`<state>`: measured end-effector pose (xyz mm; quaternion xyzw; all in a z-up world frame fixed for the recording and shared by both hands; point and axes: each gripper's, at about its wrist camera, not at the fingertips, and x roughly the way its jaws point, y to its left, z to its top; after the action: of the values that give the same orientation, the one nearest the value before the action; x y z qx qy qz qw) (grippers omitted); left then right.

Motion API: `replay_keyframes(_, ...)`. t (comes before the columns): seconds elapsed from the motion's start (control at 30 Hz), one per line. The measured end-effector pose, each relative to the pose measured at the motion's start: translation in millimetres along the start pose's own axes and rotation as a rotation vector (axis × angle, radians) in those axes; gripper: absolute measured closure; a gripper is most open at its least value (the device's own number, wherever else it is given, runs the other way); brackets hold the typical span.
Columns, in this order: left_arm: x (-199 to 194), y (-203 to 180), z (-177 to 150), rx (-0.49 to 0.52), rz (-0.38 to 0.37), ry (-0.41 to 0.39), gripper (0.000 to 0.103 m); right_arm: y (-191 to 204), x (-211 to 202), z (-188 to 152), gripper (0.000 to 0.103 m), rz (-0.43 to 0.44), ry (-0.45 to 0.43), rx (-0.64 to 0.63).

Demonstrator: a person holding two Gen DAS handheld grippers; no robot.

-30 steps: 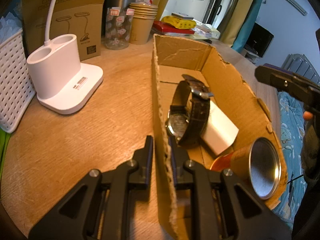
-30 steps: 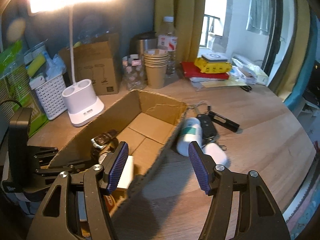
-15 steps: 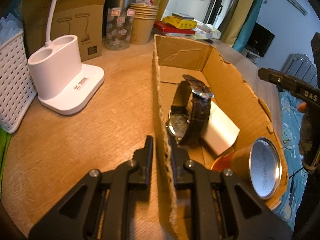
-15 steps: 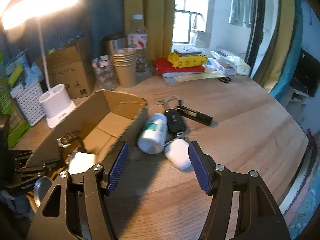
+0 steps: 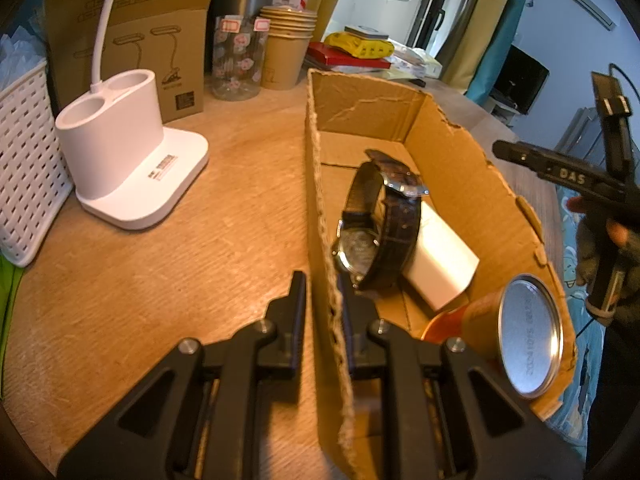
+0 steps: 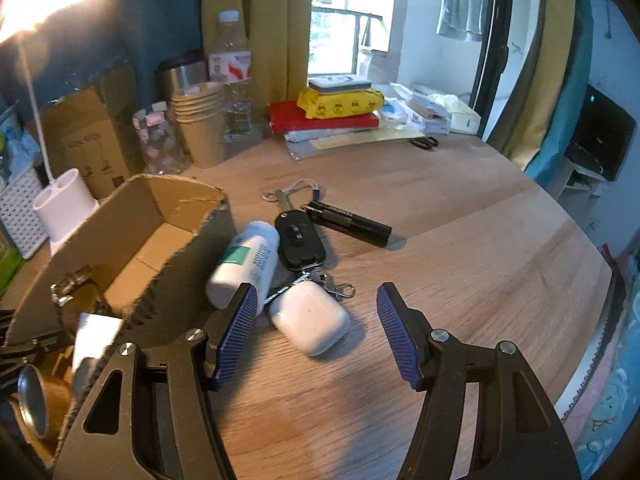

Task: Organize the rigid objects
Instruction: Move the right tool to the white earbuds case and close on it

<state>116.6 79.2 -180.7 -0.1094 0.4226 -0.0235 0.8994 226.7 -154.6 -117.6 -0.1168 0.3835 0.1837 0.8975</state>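
My left gripper (image 5: 322, 286) is shut on the near wall of the open cardboard box (image 5: 320, 184). Inside the box lie a black-strap watch (image 5: 384, 220), a white block (image 5: 440, 264) and an orange tin (image 5: 520, 332) on its side. My right gripper (image 6: 316, 312) is open, just above the table, with a white earbud case (image 6: 308, 316) between its fingers' line. Beside the case lie a white pill bottle (image 6: 246, 262), a black car key (image 6: 298, 240) with a keyring, and a black stick-shaped object (image 6: 348, 224). The box (image 6: 132, 216) is to their left.
A white lamp base (image 5: 128, 160), a white basket (image 5: 24, 168), a brown carton (image 5: 140, 40), paper cups (image 5: 286, 48), a glass jar (image 5: 236, 60) and a steel flask stand behind. Books and a yellow pack (image 6: 340, 104) lie at the back. The table's edge curves at the right.
My right gripper has swung right, from over the box to above the items beside it, and come down close to the earbud case. My left gripper has stayed clamped on the box wall.
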Motion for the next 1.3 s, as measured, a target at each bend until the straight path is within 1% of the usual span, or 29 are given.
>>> replay_keyframes(0.2,0.5,0.2,0.5,0.0,-0.001,0.001,0.087,-4.0,25.6,-3.4,0.037,0.0,0.042,-0.008)
replay_keyframes(0.43,0.5,0.2,0.5,0.0,-0.001,0.001,0.087,-1.9,43.1,-9.0,0.037,0.016,0.074,-0.008)
replay_keyframes(0.6,0.3,0.5,0.6,0.0,0.001,0.0,0.087,0.6,47.1,-11.7,0.037,0.013,0.074,-0.014)
replay_keyframes(1.0,0.3,0.7,0.6,0.0,0.001,0.0,0.087,5.3,59.1,-15.3,0.037,0.012,0.106,-0.029)
replay_keyframes(1.07,0.3,0.6,0.6,0.0,0.001,0.0,0.087,6.1,59.2,-15.7,0.038,0.01,0.106,-0.034)
replay_keyframes(1.1,0.3,0.6,0.6,0.0,0.001,0.0,0.087,6.0,59.3,-15.7,0.042,0.01,0.106,-0.035)
replay_keyframes(1.3,0.3,0.6,0.5,0.0,0.001,0.0,0.087,6.3,57.4,-16.7,0.042,0.013,0.103,-0.034)
